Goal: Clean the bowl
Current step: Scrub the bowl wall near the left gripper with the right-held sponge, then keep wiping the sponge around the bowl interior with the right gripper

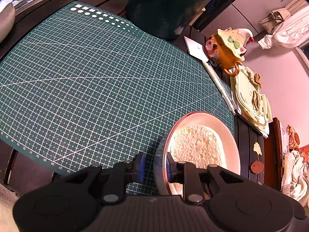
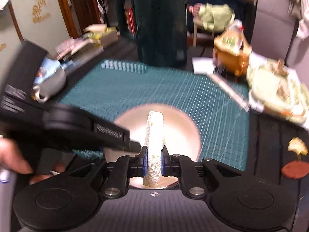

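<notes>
Judging by the green cutting mat [image 1: 87, 81] on which the bowl [image 1: 227, 133] is steadied, its rim pinched by the left gripper [image 1: 154, 167], wiping seems underway and unfinished, the sponge [image 2: 154, 147] being squeezed upright in the right gripper [image 2: 154, 162] inside it.

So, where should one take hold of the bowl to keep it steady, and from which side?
Take the bowl at its thin rim, one jaw inside and one outside, coming steeply from above on the near-left edge. The left gripper already holds it so. The wall is thin and flares out, and this side leaves the middle free for the sponge in the right gripper.
</notes>
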